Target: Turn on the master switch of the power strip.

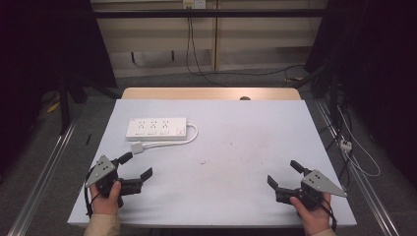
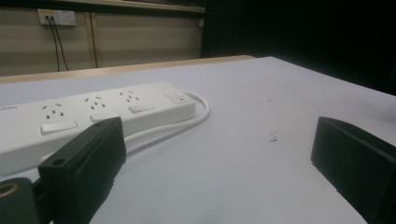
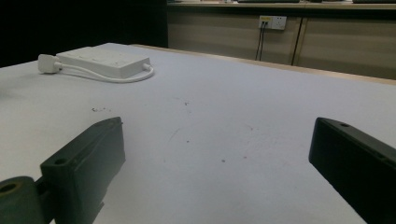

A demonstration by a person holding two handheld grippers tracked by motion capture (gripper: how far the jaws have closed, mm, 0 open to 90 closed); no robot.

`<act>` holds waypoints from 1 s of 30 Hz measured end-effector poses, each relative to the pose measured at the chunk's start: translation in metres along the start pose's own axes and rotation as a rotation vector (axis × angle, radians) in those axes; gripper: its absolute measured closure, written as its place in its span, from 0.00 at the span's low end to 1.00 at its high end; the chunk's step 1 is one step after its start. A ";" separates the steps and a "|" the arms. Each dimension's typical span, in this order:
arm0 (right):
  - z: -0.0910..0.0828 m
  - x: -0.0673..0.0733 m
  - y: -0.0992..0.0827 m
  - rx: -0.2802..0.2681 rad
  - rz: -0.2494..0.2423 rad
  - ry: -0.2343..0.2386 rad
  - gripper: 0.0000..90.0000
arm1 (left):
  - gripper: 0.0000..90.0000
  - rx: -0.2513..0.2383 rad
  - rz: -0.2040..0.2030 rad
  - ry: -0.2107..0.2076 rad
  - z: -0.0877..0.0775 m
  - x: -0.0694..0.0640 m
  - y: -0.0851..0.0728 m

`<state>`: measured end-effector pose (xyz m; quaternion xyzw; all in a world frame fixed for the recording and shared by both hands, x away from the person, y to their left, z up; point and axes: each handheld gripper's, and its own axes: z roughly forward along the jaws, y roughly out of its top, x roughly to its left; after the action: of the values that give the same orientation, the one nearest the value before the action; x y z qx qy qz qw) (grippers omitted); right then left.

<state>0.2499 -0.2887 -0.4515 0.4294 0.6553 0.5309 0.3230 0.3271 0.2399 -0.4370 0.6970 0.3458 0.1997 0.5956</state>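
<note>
A white power strip (image 1: 156, 129) with three socket groups lies flat at the table's left rear, its short white cable looping round to a plug (image 1: 137, 147) in front of it. The strip (image 2: 93, 114) fills the left of the left gripper view and sits far off as the strip (image 3: 103, 61) in the right gripper view. My left gripper (image 1: 136, 166) rests open at the front left, just below the plug, nothing between its jaws. At the front right my right gripper (image 1: 282, 173) is open too, over bare tabletop.
The table (image 1: 231, 147) has a pale grey top with small dark specks (image 1: 202, 161) near its middle and a wooden strip along the far edge. Cables hang from a wall socket (image 1: 193, 4) behind. Metal rails run along both sides on the floor.
</note>
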 end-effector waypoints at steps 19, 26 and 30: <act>-0.004 0.000 0.001 -0.002 -0.001 0.002 0.03 | 0.05 0.015 0.007 -0.031 0.021 -0.006 0.011; -0.003 0.000 0.001 0.000 -0.006 0.008 0.03 | 0.05 0.022 -0.003 -0.024 0.030 -0.004 0.013; -0.003 0.000 0.001 -0.004 -0.005 0.007 0.03 | 0.07 0.032 -0.002 -0.028 0.036 -0.005 0.014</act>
<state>0.2476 -0.2903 -0.4495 0.4251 0.6566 0.5329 0.3228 0.3520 0.2102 -0.4305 0.7090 0.3410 0.1837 0.5893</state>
